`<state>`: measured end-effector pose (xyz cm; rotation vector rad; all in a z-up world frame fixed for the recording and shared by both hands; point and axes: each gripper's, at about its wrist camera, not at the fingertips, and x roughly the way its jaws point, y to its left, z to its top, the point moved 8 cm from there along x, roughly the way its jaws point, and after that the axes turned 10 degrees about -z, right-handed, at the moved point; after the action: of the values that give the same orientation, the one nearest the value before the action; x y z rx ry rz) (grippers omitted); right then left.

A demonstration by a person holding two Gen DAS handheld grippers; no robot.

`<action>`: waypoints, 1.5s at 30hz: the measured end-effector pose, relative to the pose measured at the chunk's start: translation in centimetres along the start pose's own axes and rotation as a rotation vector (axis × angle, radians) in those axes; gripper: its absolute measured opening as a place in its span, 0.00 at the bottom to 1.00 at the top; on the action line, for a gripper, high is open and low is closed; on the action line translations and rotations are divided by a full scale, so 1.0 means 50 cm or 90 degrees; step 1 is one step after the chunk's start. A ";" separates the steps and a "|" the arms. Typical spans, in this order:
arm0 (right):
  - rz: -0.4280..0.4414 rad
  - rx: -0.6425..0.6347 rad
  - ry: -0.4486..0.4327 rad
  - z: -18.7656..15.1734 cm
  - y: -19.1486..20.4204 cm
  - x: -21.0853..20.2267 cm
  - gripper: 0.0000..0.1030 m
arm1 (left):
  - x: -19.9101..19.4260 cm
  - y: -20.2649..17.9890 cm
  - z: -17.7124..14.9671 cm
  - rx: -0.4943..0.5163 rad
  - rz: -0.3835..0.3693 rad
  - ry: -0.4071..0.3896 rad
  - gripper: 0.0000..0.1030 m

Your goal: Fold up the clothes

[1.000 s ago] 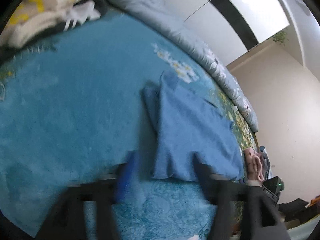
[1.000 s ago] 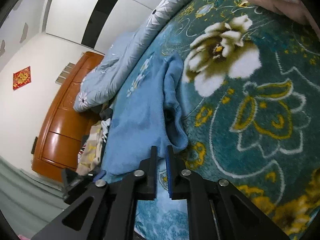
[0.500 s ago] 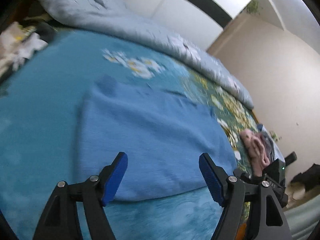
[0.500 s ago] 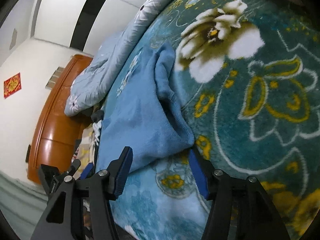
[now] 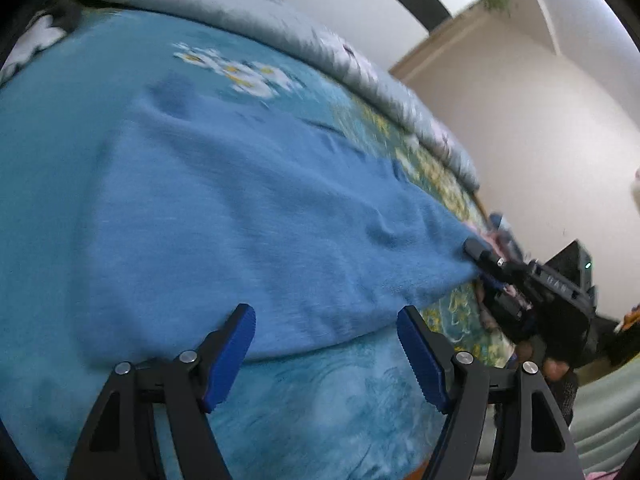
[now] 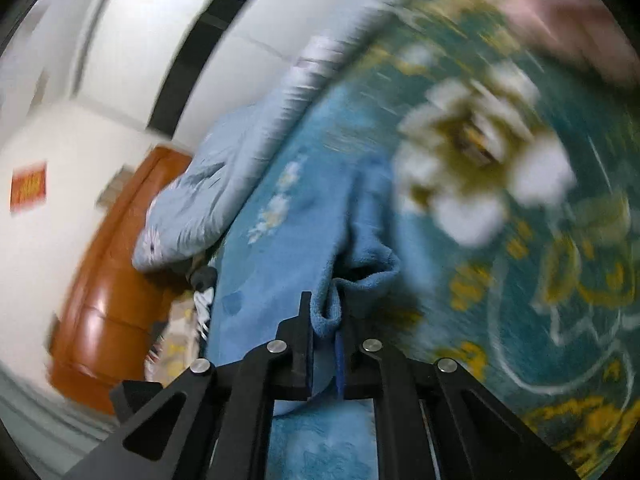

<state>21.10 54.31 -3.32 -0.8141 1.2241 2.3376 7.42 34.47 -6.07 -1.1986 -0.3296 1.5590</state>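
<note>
A soft blue knitted garment (image 5: pixel 224 216) lies spread on a teal plush bed cover with white and yellow flowers (image 5: pixel 344 392). In the left wrist view the left gripper (image 5: pixel 326 332) hangs over the garment's near hem with its blue-padded fingers (image 5: pixel 230 354) wide apart and nothing between them; the hem runs just beyond the fingertips. Far right in this view the right gripper (image 5: pixel 474 250) pinches the garment's right corner, and the cloth rises in a taut ridge toward it. A hand (image 5: pixel 558 372) shows dimly beneath that gripper's black body.

The right wrist view gives the grip close up: the right gripper's jaws have just been closing and now clamp a bunched fold of the blue cloth (image 6: pixel 326 316), which sticks up between the two black fingers. This view alone shows an orange-brown wooden headboard (image 6: pixel 108 300) at the left, a red square hanging on the white wall (image 6: pixel 29 192), a pale blue-grey quilt with flower print (image 6: pixel 224 184) heaped along the far edge, and a large white flower on the cover to the right.

Much of the right wrist view is smeared by motion blur; a pinkish shape at its top right cannot be identified. Patterned clothing beside the headboard is too blurred to name. The left gripper is cut off in the right wrist view, showing only a black corner at lower left.
</note>
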 end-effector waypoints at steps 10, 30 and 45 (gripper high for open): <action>-0.017 -0.450 0.038 -0.179 0.395 0.109 0.08 | -0.284 0.163 0.011 -0.122 -0.001 -0.187 0.75; -0.058 -0.416 0.119 -0.244 0.363 0.138 0.49 | -0.232 0.174 0.040 -0.126 -0.024 -0.166 0.75; 0.064 -0.063 0.219 -0.220 0.164 0.183 0.59 | -0.183 0.197 0.003 -0.113 0.156 -0.112 0.75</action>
<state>12.99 41.19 -9.17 -1.2579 1.3158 2.4229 0.78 23.07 -8.52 -1.2782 -0.4580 1.8858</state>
